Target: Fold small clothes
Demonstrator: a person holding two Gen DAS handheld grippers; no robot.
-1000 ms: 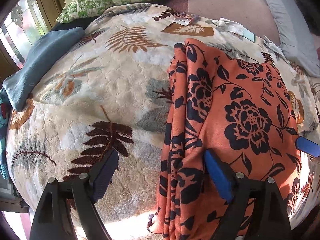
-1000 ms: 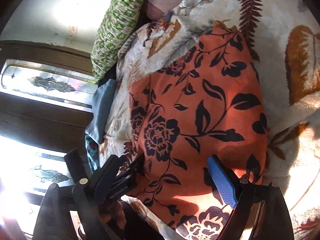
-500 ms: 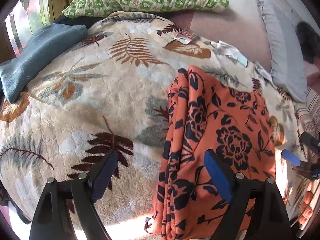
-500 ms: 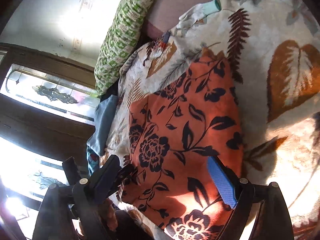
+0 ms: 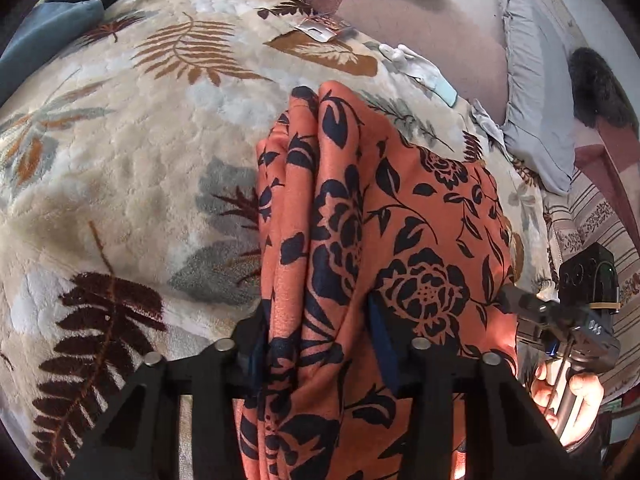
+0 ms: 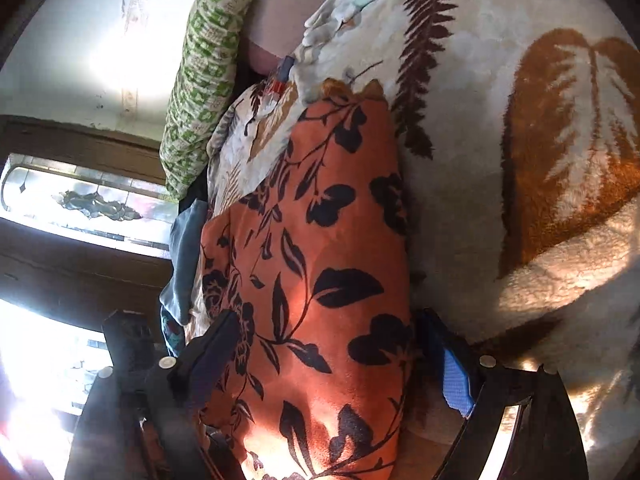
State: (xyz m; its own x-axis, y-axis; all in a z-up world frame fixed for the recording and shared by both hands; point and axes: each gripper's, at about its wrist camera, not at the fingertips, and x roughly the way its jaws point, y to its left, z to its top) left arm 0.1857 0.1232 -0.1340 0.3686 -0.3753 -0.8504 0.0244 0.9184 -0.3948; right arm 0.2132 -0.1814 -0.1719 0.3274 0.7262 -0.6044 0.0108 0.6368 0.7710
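A: Where is the orange cloth with the black flower print?

B: It lies folded on the cream fleece blanket with the brown and grey fern leaves, near the blanket's near edge, its long folded side bunched in ridges.

A: And the left gripper?

B: Its jaws have just been closing, and they now pinch that bunched edge of the cloth between the blue pads.

A: The right gripper?

B: It straddles the cloth's other side. Its jaws have just narrowed a little but stand wide, with the cloth between them; the pads do not press it yet.

A: Anything else?

B: A green-and-white patterned pillow at the blanket's far edge, and a white glove with a teal cuff beyond the cloth.
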